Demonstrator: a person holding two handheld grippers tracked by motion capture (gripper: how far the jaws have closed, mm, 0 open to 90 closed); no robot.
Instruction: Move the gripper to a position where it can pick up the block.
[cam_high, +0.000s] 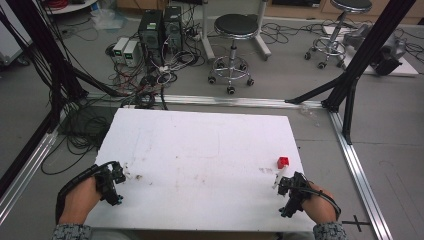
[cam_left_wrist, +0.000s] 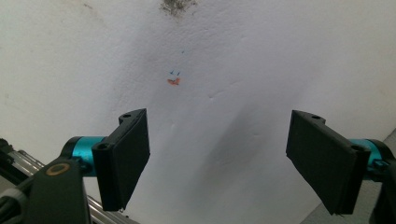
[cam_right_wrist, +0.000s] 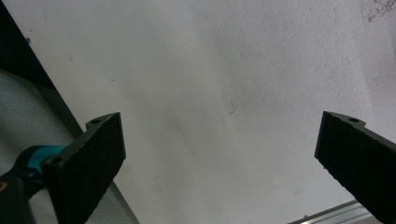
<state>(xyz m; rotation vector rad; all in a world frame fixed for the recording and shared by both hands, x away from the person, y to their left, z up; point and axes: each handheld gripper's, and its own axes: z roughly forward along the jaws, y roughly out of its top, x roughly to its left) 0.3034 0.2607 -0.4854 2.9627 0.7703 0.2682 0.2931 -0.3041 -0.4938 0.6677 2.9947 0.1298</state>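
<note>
Resting near the bottom corners of the white board (cam_high: 200, 150), the two grippers sit well apart. In the high view the left gripper (cam_high: 116, 181) is at the lower left, held by the left hand (cam_high: 80, 200); the right gripper (cam_high: 290, 192) is at the lower right, held by the right hand (cam_high: 317, 205).

In the left gripper view the left gripper (cam_left_wrist: 217, 158) has its jaws spread wide with nothing between them — bare white board lies in the gap. A small orange mark (cam_left_wrist: 173, 81) sits on the board above the jaws, centre of the frame, and a grey smudge (cam_left_wrist: 177, 5) shows at the top edge.

In the right gripper view the right gripper (cam_right_wrist: 219, 158) is likewise wide open and holds nothing; the gap shows plain white surface. A faint dark speckle (cam_right_wrist: 380, 11) lies at the upper right.

A small red block (cam_high: 283, 162) stands on the board in the lower right of the high view, just above the right gripper. A pale white piece (cam_high: 276, 177) lies between the block and the gripper; whether it touches either I cannot tell.

Beyond the board, in the upper part of the high view, the floor carries a stool (cam_high: 235, 30), a second stool (cam_high: 345, 15) at upper right, and black boxes (cam_high: 160, 30) amid tangled cables (cam_high: 150, 80) at upper left. What the boxes hold cannot be seen.
</note>
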